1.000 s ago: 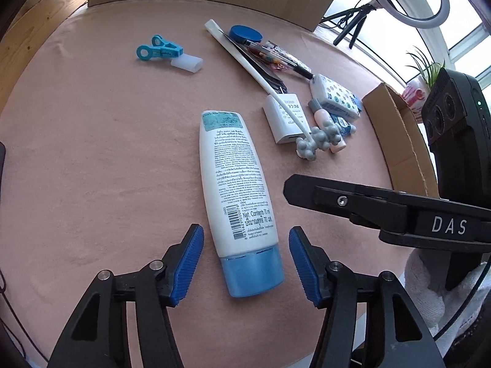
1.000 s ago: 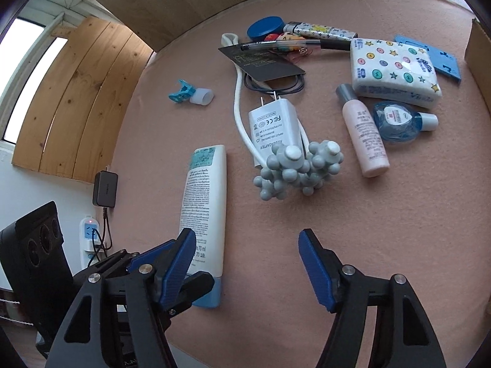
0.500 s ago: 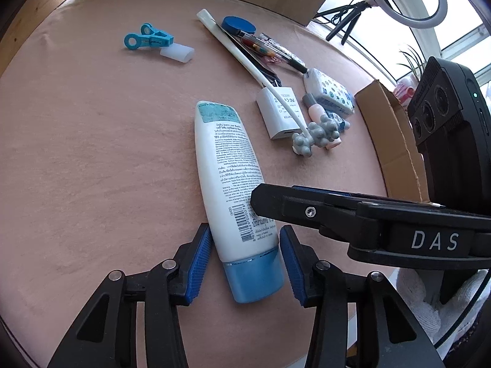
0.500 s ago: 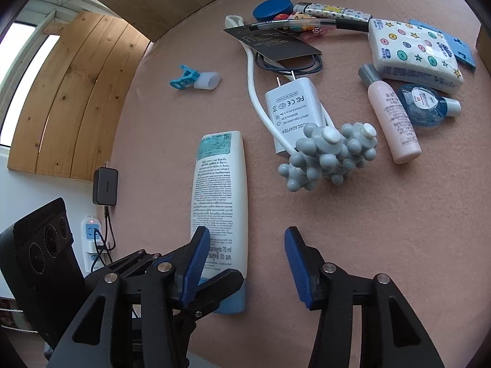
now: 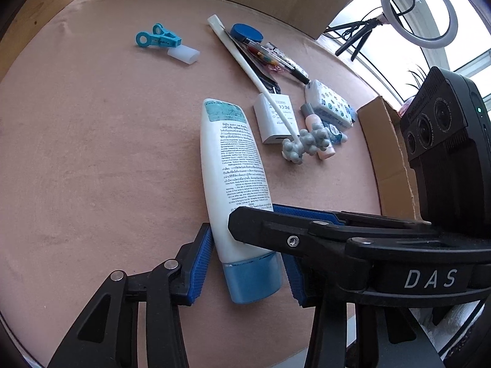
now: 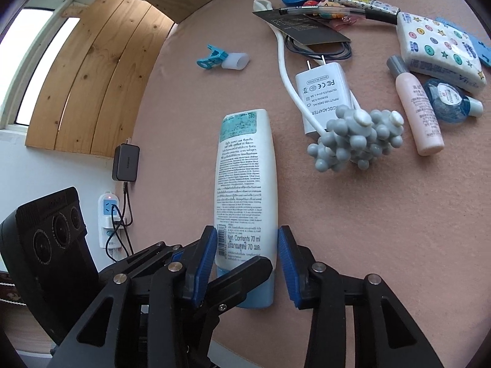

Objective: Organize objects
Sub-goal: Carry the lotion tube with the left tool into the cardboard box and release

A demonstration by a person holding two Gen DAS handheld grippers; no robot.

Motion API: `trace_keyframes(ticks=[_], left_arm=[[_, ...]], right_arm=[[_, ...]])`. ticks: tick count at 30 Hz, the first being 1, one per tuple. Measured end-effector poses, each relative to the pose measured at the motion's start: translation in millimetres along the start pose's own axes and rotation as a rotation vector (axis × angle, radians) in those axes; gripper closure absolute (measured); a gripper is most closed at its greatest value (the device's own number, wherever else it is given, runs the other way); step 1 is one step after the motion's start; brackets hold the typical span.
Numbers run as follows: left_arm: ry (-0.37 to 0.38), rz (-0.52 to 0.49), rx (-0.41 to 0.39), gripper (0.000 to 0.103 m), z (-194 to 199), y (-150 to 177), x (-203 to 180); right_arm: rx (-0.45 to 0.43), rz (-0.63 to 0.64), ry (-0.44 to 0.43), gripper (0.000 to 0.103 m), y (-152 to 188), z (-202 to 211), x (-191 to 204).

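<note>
A white lotion tube (image 5: 233, 165) with a blue cap lies on the pink table cover, cap end toward me. My left gripper (image 5: 247, 254) has its blue pads against both sides of the tube just above the cap. In the right wrist view my right gripper (image 6: 247, 239) is also closed onto the same tube (image 6: 245, 178), its pads touching the printed lower part. The right gripper's black finger (image 5: 276, 230) crosses over the tube in the left wrist view and hides part of it. One finger (image 6: 239, 279) of the left gripper lies across the cap in the right wrist view.
Right of the tube lie a grey knobbed massage roller (image 6: 353, 141), a white charger (image 6: 322, 92), a pink bottle (image 6: 417, 116) and a patterned tissue pack (image 6: 438, 49). A blue clip (image 5: 158, 38) sits far left. A cardboard box (image 5: 386, 153) stands at the right edge.
Both grippers narrowed from wide open and moved in onto the tube's cap end. The right gripper swung left across the tube. The tube itself has stayed in place.
</note>
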State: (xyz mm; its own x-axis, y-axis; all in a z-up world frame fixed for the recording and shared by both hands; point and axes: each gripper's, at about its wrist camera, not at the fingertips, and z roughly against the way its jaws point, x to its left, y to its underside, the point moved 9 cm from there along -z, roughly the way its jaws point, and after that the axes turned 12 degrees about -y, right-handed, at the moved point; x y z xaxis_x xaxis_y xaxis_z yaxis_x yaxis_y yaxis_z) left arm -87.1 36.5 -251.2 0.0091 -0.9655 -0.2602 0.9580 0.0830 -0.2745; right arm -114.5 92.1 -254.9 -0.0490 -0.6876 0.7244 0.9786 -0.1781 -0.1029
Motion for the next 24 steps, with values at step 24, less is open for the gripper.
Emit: trace_keyframes(ticks=[24], left_arm=[[0.123,-0.254,-0.150,0.056,26.0,-17.1,-284.0]], right_arm=[[-0.360,-0.033,0.127,0.065,23.8,255.2,-91.5]])
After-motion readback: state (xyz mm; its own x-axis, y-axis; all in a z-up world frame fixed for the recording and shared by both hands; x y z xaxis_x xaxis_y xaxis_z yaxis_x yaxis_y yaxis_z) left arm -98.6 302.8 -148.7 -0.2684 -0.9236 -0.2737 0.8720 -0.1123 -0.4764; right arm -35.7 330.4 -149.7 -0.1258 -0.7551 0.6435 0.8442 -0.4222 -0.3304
